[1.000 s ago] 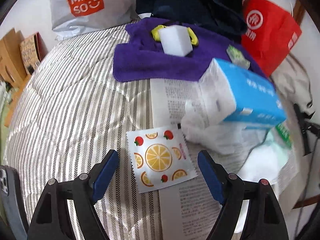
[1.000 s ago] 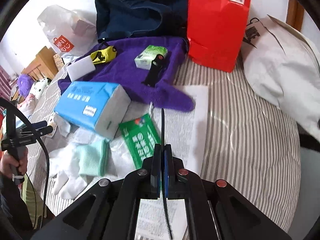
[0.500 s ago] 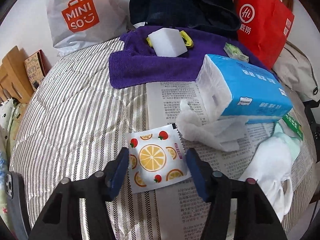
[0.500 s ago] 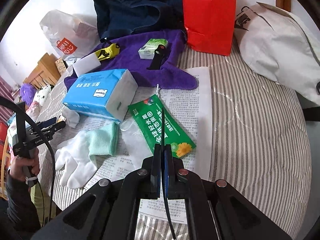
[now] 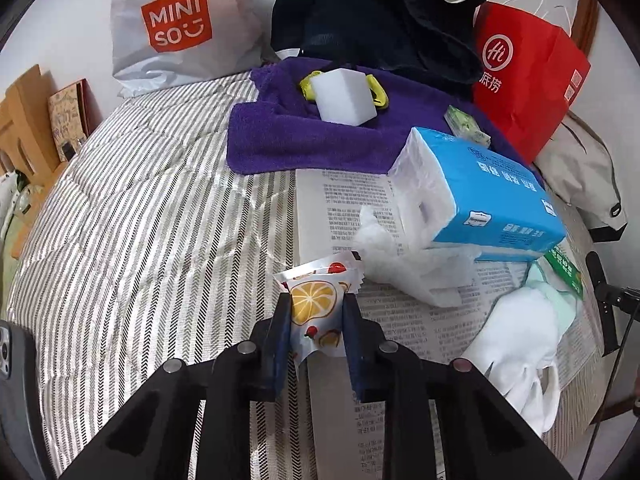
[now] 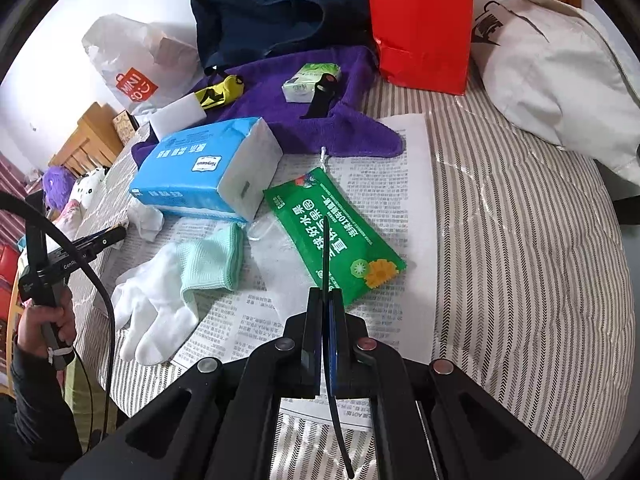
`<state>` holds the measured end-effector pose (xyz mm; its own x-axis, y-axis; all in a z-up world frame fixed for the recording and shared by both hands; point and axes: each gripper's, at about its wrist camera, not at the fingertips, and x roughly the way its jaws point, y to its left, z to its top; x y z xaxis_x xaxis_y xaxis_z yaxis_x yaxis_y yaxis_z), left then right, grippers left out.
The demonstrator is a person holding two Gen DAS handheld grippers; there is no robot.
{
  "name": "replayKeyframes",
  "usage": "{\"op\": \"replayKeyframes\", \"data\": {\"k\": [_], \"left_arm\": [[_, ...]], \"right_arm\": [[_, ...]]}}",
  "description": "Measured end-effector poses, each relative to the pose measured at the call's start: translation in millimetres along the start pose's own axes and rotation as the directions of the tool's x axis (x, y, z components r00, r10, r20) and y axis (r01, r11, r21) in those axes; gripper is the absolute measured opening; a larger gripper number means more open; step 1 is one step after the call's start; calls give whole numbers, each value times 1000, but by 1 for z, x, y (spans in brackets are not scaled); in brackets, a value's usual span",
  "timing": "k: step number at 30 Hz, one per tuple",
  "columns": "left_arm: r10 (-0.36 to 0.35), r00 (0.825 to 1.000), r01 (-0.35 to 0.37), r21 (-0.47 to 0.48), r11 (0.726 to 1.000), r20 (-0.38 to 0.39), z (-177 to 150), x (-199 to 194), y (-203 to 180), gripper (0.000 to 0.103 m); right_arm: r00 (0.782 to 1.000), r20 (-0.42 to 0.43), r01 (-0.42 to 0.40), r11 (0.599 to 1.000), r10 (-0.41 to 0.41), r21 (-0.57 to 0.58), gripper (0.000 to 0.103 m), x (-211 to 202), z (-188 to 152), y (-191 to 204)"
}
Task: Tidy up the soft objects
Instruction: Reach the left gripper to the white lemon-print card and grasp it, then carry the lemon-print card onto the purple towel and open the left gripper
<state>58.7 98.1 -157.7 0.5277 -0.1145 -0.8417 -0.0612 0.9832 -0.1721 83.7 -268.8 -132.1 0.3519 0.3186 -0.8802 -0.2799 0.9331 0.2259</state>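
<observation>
White sachet (image 5: pixel 316 308) printed with orange slices and red strawberries; grey-and-white herringbone-striped bedspread (image 5: pixel 140 240); purple towel (image 5: pixel 288 140); blue-and-white tissue pack (image 5: pixel 480 196); green wipes packet (image 6: pixel 336 236); red paper bag (image 6: pixel 420 20).

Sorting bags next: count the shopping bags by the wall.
2: a white bag at the back left, a red bag at the back right. Others may be hidden behind the dark clothing.

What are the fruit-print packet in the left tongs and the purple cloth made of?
Fruit-print packet: looks like glossy plastic film; it shines, has a serrated edge, and buckles between the left tongs. Purple cloth: seemingly matte terry or microfibre, with fuzzy pile and soft folds.
</observation>
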Motion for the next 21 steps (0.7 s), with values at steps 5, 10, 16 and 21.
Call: {"op": "replayKeyframes", "data": {"k": [5,10,16,21], "left_arm": [[-8,1000,9,-17,1000,13,1,-8,2,23],[-10,999,10,1,1000,40,5,-23,-1,23],[-7,998,6,17,1000,68,15,-37,-7,23],[-15,995,13,21,1000,94,24,-46,-12,23]], "right_arm": [[1000,7,-8,1000,8,-9,3,-4,3,6],[1000,21,-17,1000,17,-16,3,-8,10,15],[998,44,-41,999,42,-24,3,-14,17,26],[997,50,-63,998,64,-26,3,-16,24,35]]}}
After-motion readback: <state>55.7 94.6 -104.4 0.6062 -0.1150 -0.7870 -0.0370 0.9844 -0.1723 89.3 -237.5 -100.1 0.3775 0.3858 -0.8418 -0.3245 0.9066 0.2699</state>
